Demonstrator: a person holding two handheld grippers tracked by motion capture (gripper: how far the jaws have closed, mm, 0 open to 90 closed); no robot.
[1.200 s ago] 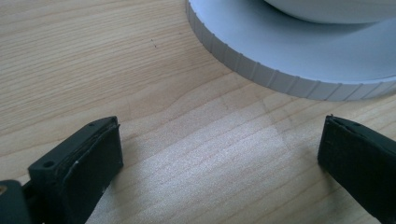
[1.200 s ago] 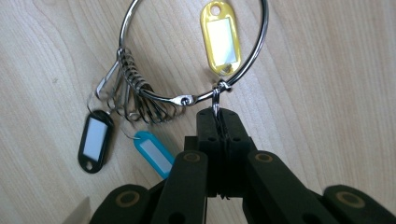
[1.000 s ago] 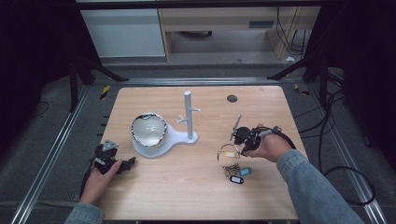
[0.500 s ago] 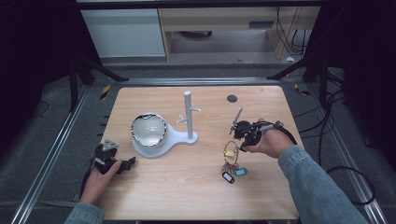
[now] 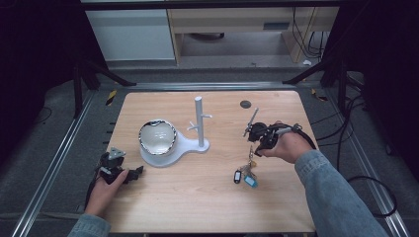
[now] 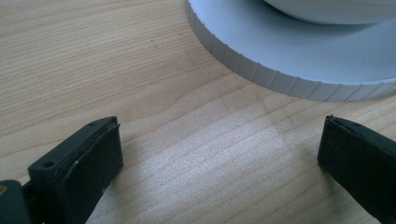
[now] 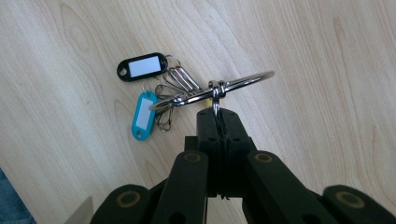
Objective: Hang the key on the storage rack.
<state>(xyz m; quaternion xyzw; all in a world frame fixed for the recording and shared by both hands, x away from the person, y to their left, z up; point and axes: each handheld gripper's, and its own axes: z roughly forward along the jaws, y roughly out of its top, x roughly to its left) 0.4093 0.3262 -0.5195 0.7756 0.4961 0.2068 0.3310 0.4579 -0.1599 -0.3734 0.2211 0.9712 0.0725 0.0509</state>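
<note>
Wooden counter [image 5: 197, 197] bearing a white stand [image 5: 190, 144] with bowl [image 5: 157, 136]. Right hand-held gripper [image 7: 219, 119], jaws clamped on the key ring [image 7: 233, 86], which hangs just below it, tags [image 5: 244, 177] trailing to the counter. Left hand-held gripper [image 6: 219, 154] rests open near the stand's base, nothing between its jaws.
</note>
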